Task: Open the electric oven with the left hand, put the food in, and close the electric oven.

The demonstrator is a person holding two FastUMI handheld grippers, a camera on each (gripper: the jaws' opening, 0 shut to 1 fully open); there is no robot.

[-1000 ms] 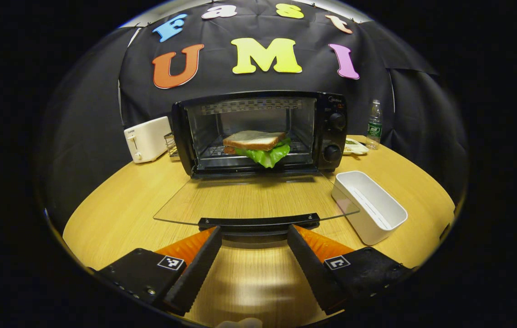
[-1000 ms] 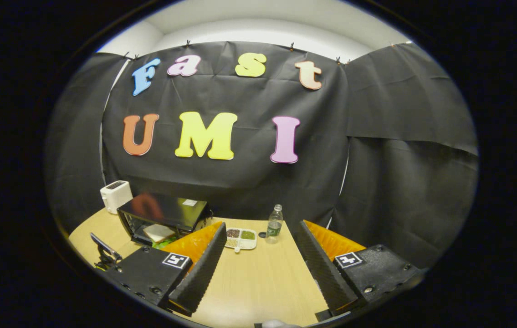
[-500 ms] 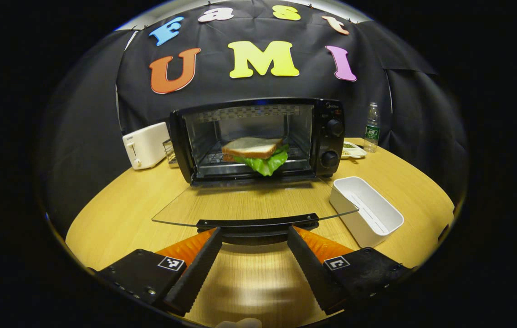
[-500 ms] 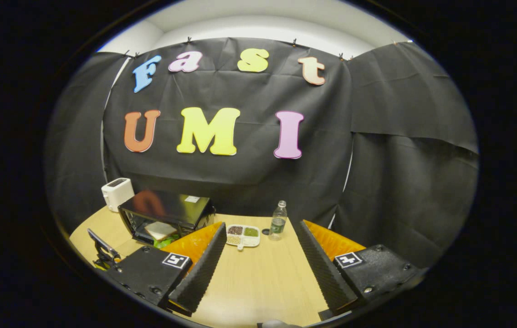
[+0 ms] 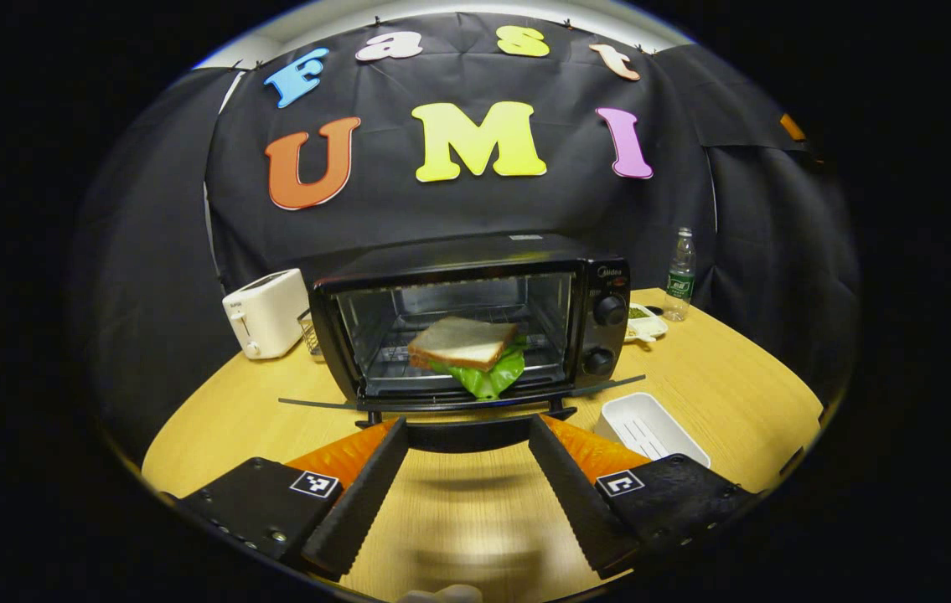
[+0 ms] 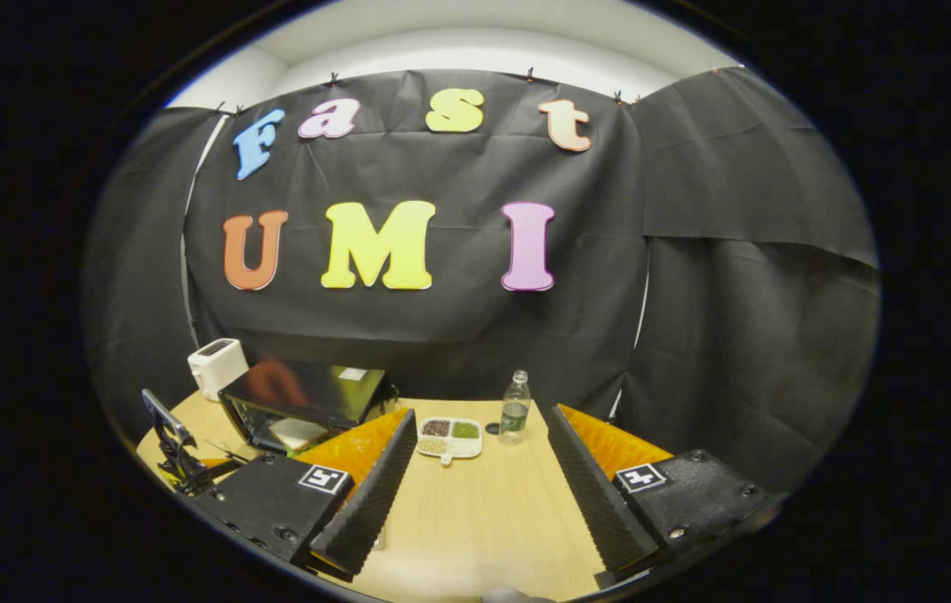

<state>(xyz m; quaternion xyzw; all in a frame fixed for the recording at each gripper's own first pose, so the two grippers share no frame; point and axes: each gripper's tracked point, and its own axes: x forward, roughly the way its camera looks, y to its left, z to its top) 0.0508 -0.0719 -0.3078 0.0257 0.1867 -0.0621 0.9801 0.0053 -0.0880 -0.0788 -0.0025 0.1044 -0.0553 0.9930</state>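
The electric oven (image 5: 475, 322) is standing toward the far side of the wooden table (image 5: 718, 394), its glass door (image 5: 458, 404) hanging open and lying nearly level, seen almost edge-on in the left gripper view. The sandwich (image 5: 467, 352), bread on top with green lettuce spilling out toward the front, is sitting on the rack inside the oven cavity. The left tool (image 5: 462, 465) is hovering just in front of the door's black handle (image 5: 475, 434), its fingers spread wide and gripping nothing; whether they are touching the handle I cannot tell. A white toaster (image 5: 266, 311) is sitting left of the oven, a white rectangular container (image 5: 651, 427) is lying near the door's right corner, and farther right a small divided dish (image 5: 645, 322) and a water bottle (image 5: 678, 276) are standing by the black wall.

The right tool (image 6: 475, 481) is hanging well off to the right of the oven, fingers wide apart with bare table between them, and is pointing toward the dish and bottle.
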